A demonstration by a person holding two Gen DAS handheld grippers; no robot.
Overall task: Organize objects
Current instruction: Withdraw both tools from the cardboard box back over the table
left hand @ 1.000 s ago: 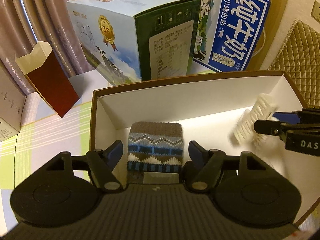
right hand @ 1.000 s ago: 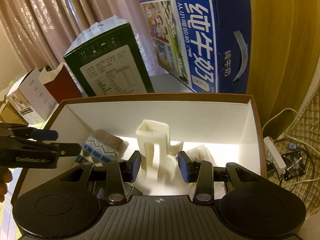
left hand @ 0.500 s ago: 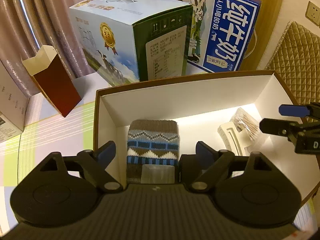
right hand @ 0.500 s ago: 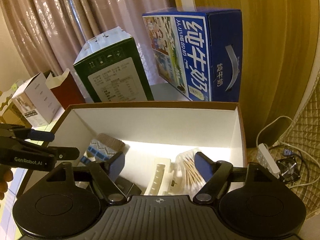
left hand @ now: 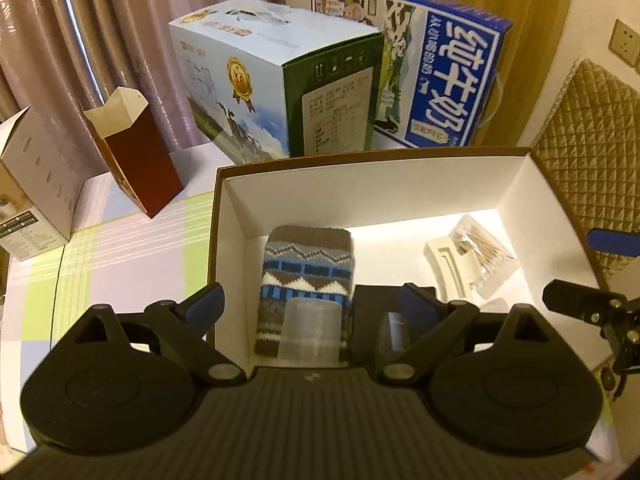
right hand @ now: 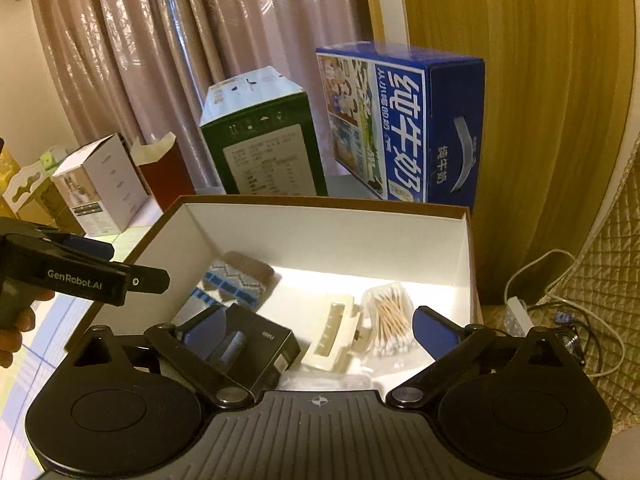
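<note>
A brown box with white inside [left hand: 360, 188] [right hand: 320, 232] holds a knitted patterned pouch [left hand: 308, 268] [right hand: 236, 280], a cream brush [left hand: 448, 264] [right hand: 332, 336], a pack of cotton swabs [left hand: 484, 248] [right hand: 390, 316], a black box [right hand: 256, 344] and a clear plastic cup [left hand: 312, 332]. My left gripper [left hand: 312, 304] is open and empty above the box's near left part. My right gripper [right hand: 320, 328] is open and empty above the near right part, over the brush. The right gripper's fingers [left hand: 576, 304] show at the right of the left wrist view.
Behind the box stand a green and white carton [left hand: 280, 80] [right hand: 264, 140] and a blue milk carton [left hand: 440, 72] [right hand: 404, 120]. A dark red open box [left hand: 136, 156] and a white box [left hand: 32, 188] stand to the left on the checked tablecloth. Curtains hang behind. Cables lie on the right floor [right hand: 560, 300].
My right gripper opened and let the cream brush drop into the box beside the cotton swabs. Both grippers opened wider and drew back and up from the box.
</note>
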